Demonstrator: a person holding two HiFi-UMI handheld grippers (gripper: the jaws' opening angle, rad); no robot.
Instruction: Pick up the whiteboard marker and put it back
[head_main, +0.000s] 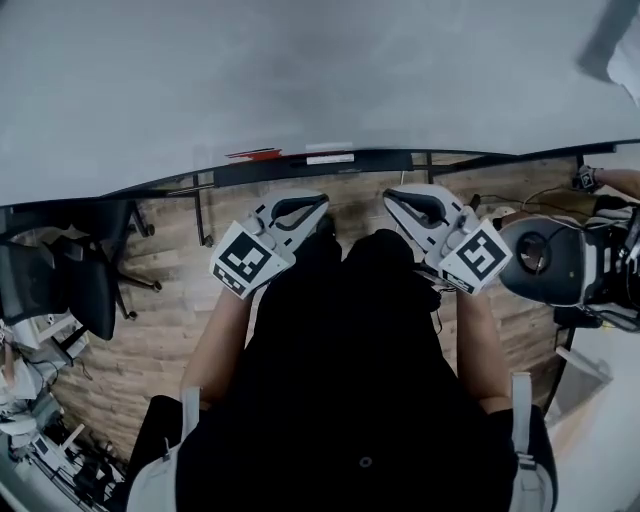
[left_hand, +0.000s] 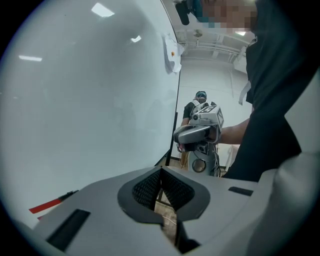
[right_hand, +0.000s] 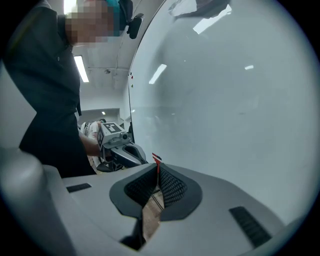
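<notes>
A red whiteboard marker (head_main: 254, 154) lies on the dark tray (head_main: 400, 161) under the whiteboard (head_main: 300, 70). It also shows low at the left in the left gripper view as a red marker (left_hand: 48, 205), and as a red tip (right_hand: 156, 158) just past the jaws in the right gripper view. My left gripper (head_main: 322, 201) and right gripper (head_main: 389, 196) are held side by side at waist height, below the tray and apart from the marker. Both have their jaws shut with nothing between them. Each sees the other: the right gripper (left_hand: 197, 133) and the left gripper (right_hand: 121, 142).
A white strip (head_main: 330, 158) lies on the tray right of the marker. A black office chair (head_main: 80, 280) stands on the wooden floor at the left. A round grey machine (head_main: 545, 258) and another person's hand (head_main: 612, 181) are at the right.
</notes>
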